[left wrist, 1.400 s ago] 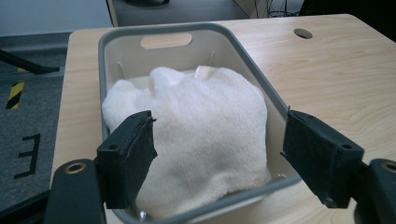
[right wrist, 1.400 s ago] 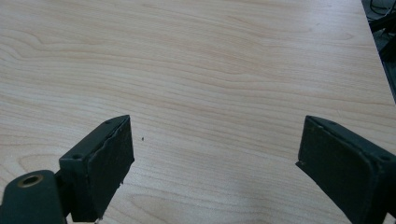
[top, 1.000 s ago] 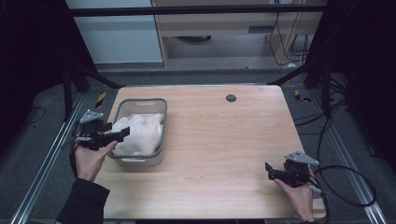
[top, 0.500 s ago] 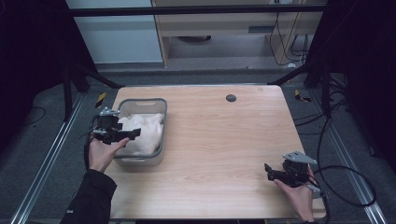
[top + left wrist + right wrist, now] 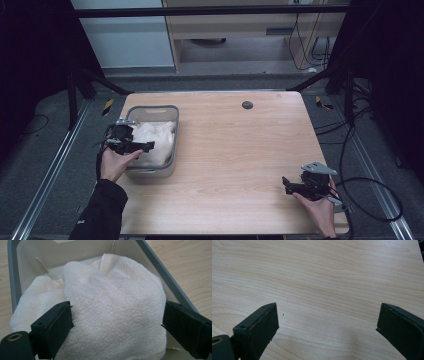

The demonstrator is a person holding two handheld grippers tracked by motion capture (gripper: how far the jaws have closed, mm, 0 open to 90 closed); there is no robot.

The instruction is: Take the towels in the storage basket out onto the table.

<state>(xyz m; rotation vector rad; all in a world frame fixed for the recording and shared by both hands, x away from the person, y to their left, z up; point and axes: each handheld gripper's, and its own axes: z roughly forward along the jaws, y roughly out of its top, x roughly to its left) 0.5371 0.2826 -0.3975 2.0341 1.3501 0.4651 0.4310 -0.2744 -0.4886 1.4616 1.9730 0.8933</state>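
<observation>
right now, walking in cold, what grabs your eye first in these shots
The crumpled white towel heaped in the grey plastic bin at the table's left draws the eye first, with the left gripper poised over it, jaws spread wide on either side of the cloth. Across the bare wooden table, the right gripper sits open near the front right corner, holding nothing.

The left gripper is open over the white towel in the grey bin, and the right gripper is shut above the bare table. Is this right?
Not quite: the right gripper is open, its jaws wide apart over the bare table in the right gripper view. The left gripper is indeed open over the white towel in the grey bin.
</observation>
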